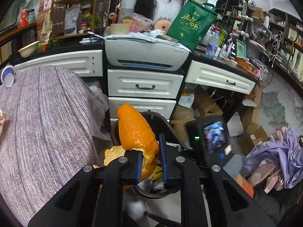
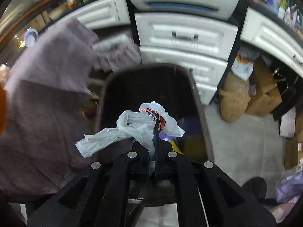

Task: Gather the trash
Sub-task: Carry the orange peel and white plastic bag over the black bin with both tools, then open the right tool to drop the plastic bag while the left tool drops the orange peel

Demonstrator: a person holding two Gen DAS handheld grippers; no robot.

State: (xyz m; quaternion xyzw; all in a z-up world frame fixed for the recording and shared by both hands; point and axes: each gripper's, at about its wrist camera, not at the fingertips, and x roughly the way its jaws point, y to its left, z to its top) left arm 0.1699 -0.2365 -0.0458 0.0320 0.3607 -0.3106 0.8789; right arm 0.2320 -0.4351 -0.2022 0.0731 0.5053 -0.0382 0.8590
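My left gripper (image 1: pixel 151 151) is shut on a large piece of orange peel (image 1: pixel 135 130), which sticks up past the blue pads. Below it stands a dark trash bin (image 1: pixel 151 195) with wrappers inside. The right-hand tool (image 1: pixel 212 138), with its small lit screen, hangs just to the right of the peel. In the right wrist view my right gripper (image 2: pixel 154 130) is shut on a crumpled white plastic bag (image 2: pixel 130 128) with red print. It hangs over the open mouth of the dark bin (image 2: pixel 205 132); yellow and blue rubbish lies inside.
A grey-purple cloth (image 1: pixel 43 132) covers a surface left of the bin. White drawers (image 1: pixel 144 84) and a printer (image 1: pixel 145 55) stand behind it. Cardboard boxes (image 1: pixel 206 102) sit under the desk, and purple fabric (image 1: pixel 280 151) lies on the floor at right.
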